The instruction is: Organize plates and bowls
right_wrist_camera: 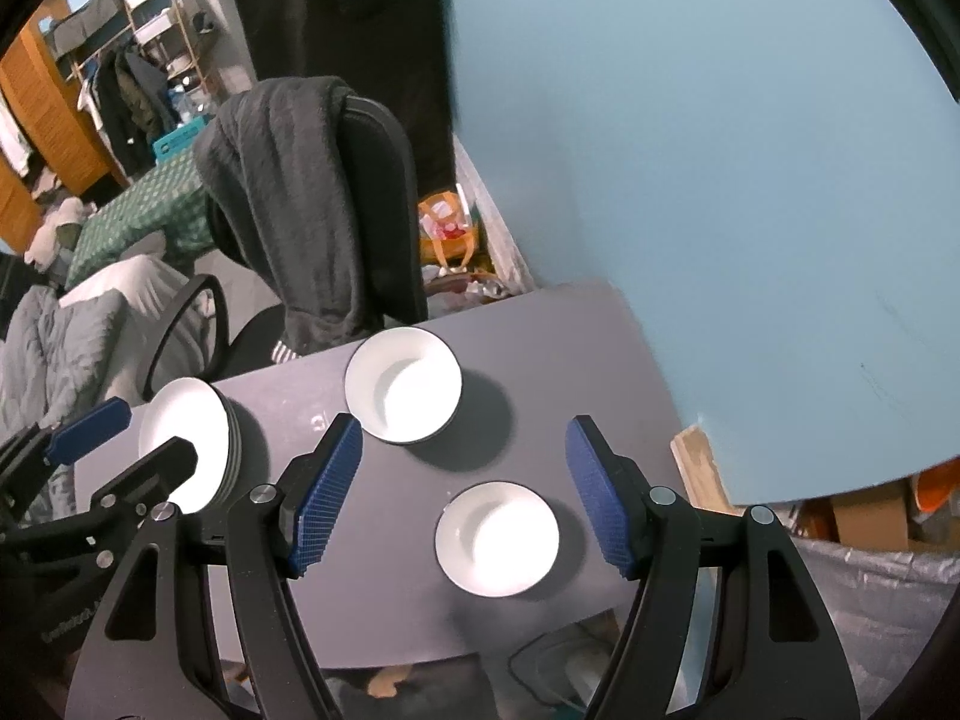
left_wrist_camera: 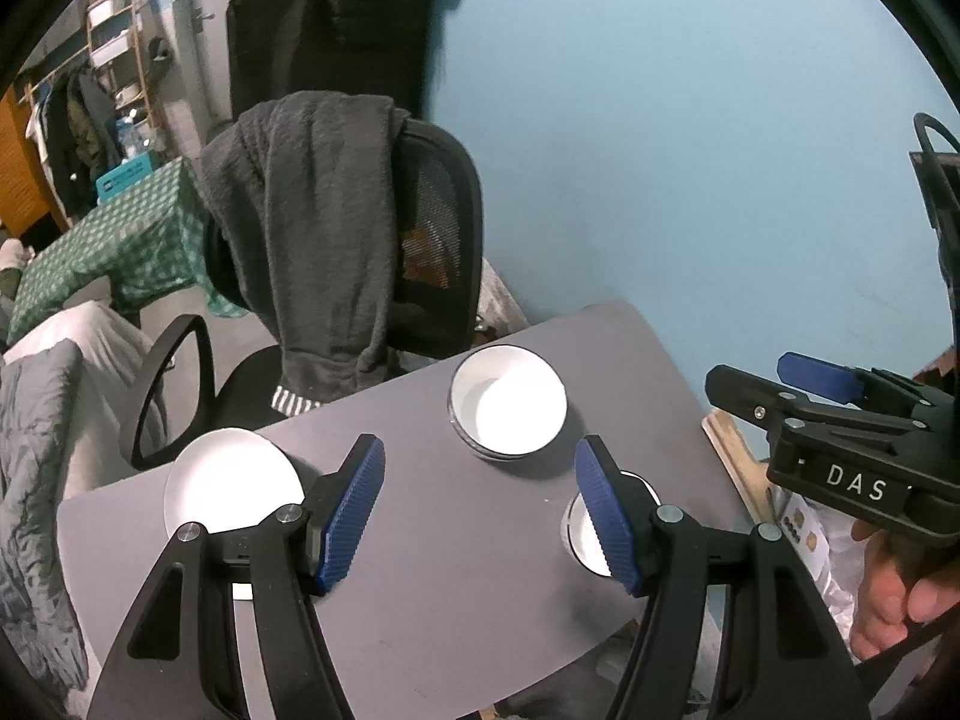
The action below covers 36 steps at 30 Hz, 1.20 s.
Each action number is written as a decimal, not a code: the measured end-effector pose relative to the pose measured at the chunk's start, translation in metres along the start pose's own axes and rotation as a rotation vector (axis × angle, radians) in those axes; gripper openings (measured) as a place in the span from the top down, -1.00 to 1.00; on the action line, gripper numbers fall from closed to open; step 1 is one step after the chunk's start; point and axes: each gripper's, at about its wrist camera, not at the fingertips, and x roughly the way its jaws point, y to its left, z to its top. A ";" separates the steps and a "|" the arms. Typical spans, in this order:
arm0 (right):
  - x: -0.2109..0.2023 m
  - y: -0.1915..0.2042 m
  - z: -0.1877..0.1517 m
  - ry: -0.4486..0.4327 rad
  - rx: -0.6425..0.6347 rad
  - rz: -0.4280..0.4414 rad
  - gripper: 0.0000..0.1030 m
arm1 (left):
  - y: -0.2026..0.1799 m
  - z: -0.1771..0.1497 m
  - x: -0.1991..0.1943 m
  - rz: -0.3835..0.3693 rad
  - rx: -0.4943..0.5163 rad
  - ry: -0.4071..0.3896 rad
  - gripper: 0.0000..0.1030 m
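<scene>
Three sets of white dishes sit on a small grey table (right_wrist_camera: 372, 588). A deep bowl (right_wrist_camera: 403, 384) (left_wrist_camera: 507, 408), seemingly stacked on others, stands at the far side. A smaller bowl (right_wrist_camera: 497, 538) sits nearer, and in the left wrist view this small bowl (left_wrist_camera: 577, 531) is half hidden behind a finger. A stack of plates (right_wrist_camera: 186, 444) (left_wrist_camera: 231, 480) rests at the table's left edge. My left gripper (left_wrist_camera: 480, 516) hovers open above the table's middle, holding nothing. My right gripper (right_wrist_camera: 462, 492) hovers open above the small bowl, apart from it.
A black office chair (left_wrist_camera: 438, 240) draped with a grey garment stands just beyond the table. A blue wall (right_wrist_camera: 720, 180) runs along the right. Bedding (left_wrist_camera: 36, 480) lies to the left. Cardboard and a wooden board (right_wrist_camera: 696, 468) sit by the table's right edge. A hand (left_wrist_camera: 888, 588) holds the right gripper.
</scene>
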 end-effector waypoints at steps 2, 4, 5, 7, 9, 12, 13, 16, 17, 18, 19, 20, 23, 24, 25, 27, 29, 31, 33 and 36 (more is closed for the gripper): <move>-0.004 -0.001 -0.001 -0.006 0.005 -0.004 -0.36 | -0.005 -0.001 -0.002 -0.007 0.014 0.004 -0.31; -0.007 -0.003 -0.004 -0.013 0.013 -0.007 -0.36 | -0.007 -0.002 -0.003 -0.015 0.021 0.006 -0.31; -0.008 -0.004 -0.006 -0.012 0.016 -0.006 -0.36 | -0.009 -0.003 -0.003 -0.015 0.023 0.007 -0.31; -0.010 -0.007 -0.008 -0.012 0.023 -0.004 -0.36 | -0.012 -0.006 -0.001 -0.024 0.027 0.014 -0.31; -0.009 -0.012 -0.010 -0.008 0.034 -0.008 -0.36 | -0.016 -0.009 0.001 -0.027 0.037 0.026 -0.31; -0.008 -0.021 -0.015 0.001 0.059 -0.014 -0.36 | -0.023 -0.012 0.004 -0.029 0.061 0.041 -0.31; -0.009 -0.023 -0.017 0.004 0.064 -0.015 -0.36 | -0.025 -0.012 0.005 -0.031 0.066 0.043 -0.31; -0.008 -0.030 -0.022 0.016 0.080 -0.021 -0.36 | -0.030 -0.012 0.007 -0.036 0.070 0.052 -0.31; -0.007 -0.032 -0.023 0.021 0.086 -0.021 -0.36 | -0.032 -0.011 0.008 -0.037 0.072 0.056 -0.31; -0.006 -0.034 -0.024 0.025 0.090 -0.021 -0.36 | -0.033 -0.011 0.009 -0.038 0.073 0.059 -0.31; -0.005 -0.035 -0.025 0.028 0.091 -0.021 -0.36 | -0.035 -0.010 0.009 -0.039 0.075 0.059 -0.31; -0.005 -0.035 -0.027 0.030 0.090 -0.022 -0.36 | -0.036 -0.010 0.010 -0.039 0.079 0.057 -0.31; -0.003 -0.038 -0.031 0.040 0.085 -0.022 -0.36 | -0.040 -0.008 0.014 -0.038 0.093 0.059 -0.31; -0.002 -0.039 -0.032 0.045 0.085 -0.022 -0.36 | -0.040 -0.007 0.016 -0.037 0.095 0.064 -0.31; -0.001 -0.040 -0.033 0.047 0.084 -0.024 -0.36 | -0.041 -0.007 0.019 -0.038 0.098 0.068 -0.31; 0.001 -0.042 -0.035 0.052 0.082 -0.027 -0.36 | -0.043 -0.007 0.024 -0.041 0.105 0.078 -0.31; 0.005 -0.044 -0.035 0.064 0.081 -0.030 -0.36 | -0.046 -0.007 0.030 -0.043 0.115 0.084 -0.31; 0.009 -0.046 -0.037 0.075 0.084 -0.034 -0.36 | -0.048 -0.008 0.037 -0.043 0.122 0.097 -0.31; 0.014 -0.049 -0.039 0.085 0.086 -0.036 -0.36 | -0.051 -0.010 0.047 -0.045 0.129 0.113 -0.31; 0.025 -0.055 -0.044 0.111 0.092 -0.039 -0.36 | -0.055 -0.012 0.063 -0.056 0.138 0.141 -0.31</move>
